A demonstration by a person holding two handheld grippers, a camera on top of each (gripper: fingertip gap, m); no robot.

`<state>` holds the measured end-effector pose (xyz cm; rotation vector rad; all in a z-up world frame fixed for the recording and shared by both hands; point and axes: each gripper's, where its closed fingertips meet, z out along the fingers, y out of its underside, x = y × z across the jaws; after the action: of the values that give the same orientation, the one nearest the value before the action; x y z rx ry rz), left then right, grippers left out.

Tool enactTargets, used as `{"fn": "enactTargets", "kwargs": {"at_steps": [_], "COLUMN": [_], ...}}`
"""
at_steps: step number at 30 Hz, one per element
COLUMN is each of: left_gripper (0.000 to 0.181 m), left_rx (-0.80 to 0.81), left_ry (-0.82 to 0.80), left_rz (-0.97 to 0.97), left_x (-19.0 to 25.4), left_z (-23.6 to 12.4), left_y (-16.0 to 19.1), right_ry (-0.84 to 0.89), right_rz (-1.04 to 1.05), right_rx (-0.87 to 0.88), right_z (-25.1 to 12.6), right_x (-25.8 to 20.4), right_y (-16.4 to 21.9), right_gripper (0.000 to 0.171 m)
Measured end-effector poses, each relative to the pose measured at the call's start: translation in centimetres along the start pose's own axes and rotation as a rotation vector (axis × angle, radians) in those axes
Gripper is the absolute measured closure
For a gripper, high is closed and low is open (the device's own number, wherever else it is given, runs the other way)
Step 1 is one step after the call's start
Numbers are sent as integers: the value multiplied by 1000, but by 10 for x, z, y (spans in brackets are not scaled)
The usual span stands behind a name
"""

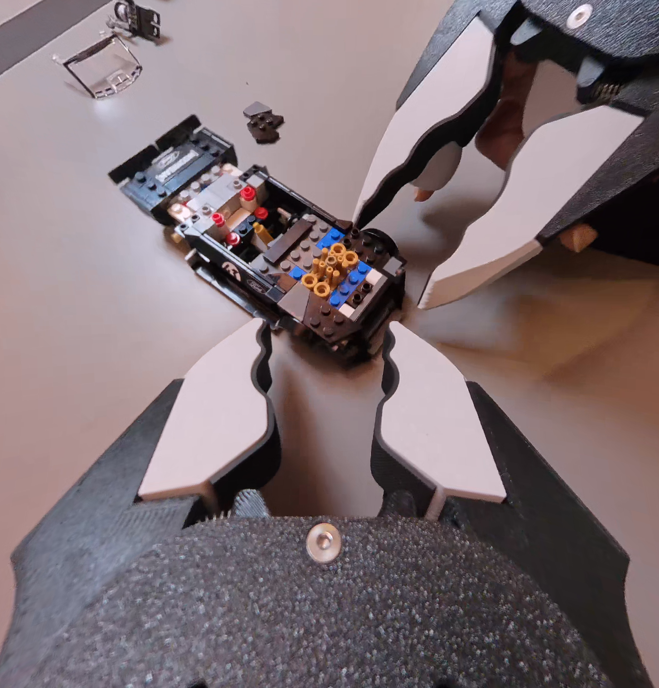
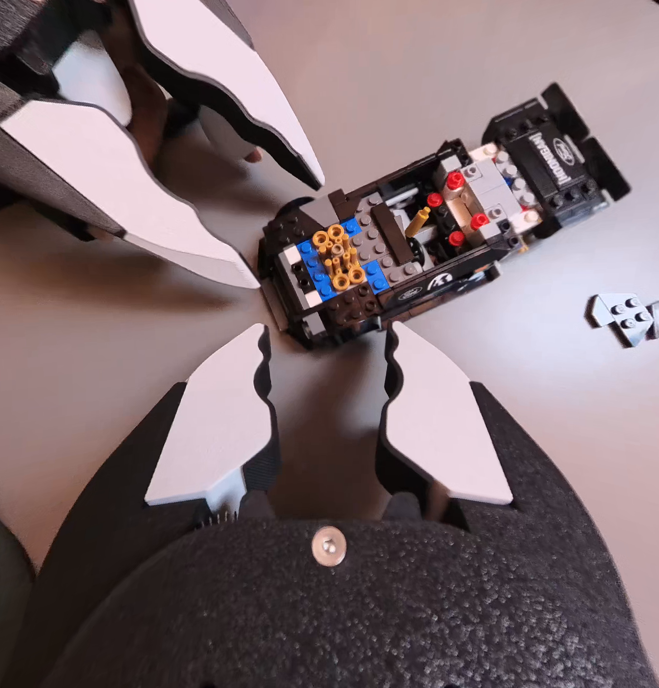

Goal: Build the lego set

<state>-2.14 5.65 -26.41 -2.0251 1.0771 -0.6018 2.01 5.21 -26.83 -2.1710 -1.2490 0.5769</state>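
A partly built black Lego car lies on the grey table, with a gold engine cluster on blue plates at its near end. My left gripper is open, its fingertips on either side of the car's near corner. My right gripper is open and empty, its tips close to the same end from the right. In the right wrist view the car stretches to the upper right with the gold cluster at its near end; my right gripper is open just below it, and the left gripper is open at its left.
A small dark plate assembly lies loose beyond the car; it also shows in the right wrist view. A clear windscreen piece and a black part lie at the far left. A dark strip marks the table's far edge. The clear windscreen piece is about equally far from each gripper, around 25 cm.
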Motion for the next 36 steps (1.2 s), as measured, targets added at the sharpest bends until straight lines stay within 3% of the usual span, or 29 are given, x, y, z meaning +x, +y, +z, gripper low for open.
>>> {"fn": "enactTargets", "kwargs": {"at_steps": [6,11,17,21,36], "left_gripper": [132,133,136,126,127], "left_rx": [-16,-25,-45,-48,81], "left_ry": [3,-25,-38,10,-35], "left_rz": [10,22,11,-24,-64], "left_x": [2,-4,-16,-19,-37], "left_z": [4,3,-4,-9,-27], "left_y": [4,5,12,14,-6], "right_ry": [26,5,29,-41,-114], "right_rz": [9,-66,-111,-94,-166], "right_rx": [-36,-38,-18,32,210], "right_z": [1,8,17,20,16], "right_x": [14,6,-1,-14,-34], "right_y": [11,6,-5,-10,-32], "right_gripper": [111,124,127,128,127]}}
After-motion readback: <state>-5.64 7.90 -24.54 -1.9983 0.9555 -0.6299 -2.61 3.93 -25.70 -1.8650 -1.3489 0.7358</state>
